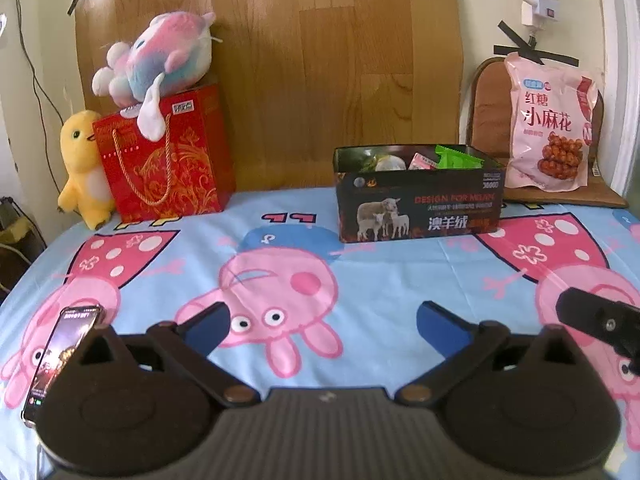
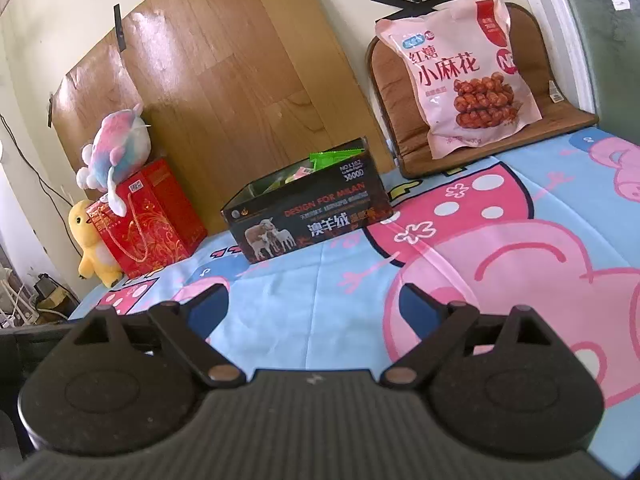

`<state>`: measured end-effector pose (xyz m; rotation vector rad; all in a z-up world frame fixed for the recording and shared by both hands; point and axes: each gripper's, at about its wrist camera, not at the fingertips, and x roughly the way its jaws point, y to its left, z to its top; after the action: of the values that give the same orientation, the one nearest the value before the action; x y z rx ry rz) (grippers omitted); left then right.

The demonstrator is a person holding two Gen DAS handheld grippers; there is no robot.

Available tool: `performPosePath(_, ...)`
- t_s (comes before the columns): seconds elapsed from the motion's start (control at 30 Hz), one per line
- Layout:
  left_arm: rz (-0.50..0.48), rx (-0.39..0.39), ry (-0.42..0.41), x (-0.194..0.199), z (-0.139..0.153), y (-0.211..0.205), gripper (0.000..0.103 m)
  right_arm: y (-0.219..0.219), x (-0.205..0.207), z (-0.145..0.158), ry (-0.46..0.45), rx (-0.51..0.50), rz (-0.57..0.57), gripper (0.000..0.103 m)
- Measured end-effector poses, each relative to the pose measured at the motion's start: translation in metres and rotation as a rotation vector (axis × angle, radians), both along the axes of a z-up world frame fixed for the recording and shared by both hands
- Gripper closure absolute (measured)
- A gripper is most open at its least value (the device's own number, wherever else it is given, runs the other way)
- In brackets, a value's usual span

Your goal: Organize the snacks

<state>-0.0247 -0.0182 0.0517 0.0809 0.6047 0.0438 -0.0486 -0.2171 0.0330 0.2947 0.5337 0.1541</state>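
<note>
Tongs gape empty: our left gripper and right gripper hover over the sheet. Beyond the black box, the pink snack bag leans on a cushion; we'd judge it light, crinkly, best pinched at its top seam.

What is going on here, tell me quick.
Snack tidying on a bed with a blue cartoon-pig sheet. Both handheld grippers, left and right, hover open over the sheet, holding nothing. A black open-top cardboard box with sheep pictures already holds small packets. A large pink snack bag leans against a brown seat cushion, untouched.
</note>
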Motion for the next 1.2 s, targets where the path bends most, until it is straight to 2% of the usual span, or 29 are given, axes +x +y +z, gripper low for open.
performPosePath(0.23,0.015,0.091,-0.017,0.000,-0.002,-0.017,0.000,-0.005,-0.004,-0.001,-0.023,-0.010,-0.009,0.008)
performPosePath(0.6,0.009,0.114,-0.005,0.001,-0.005,-0.027,0.000,-0.014,-0.004,-0.007,-0.004,0.023,-0.005,0.008)
performPosePath(1.2,-0.091,0.050,0.022,-0.003,-0.002,-0.043,0.000,-0.028,-0.007,-0.007,-0.004,0.033,-0.045,0.008)
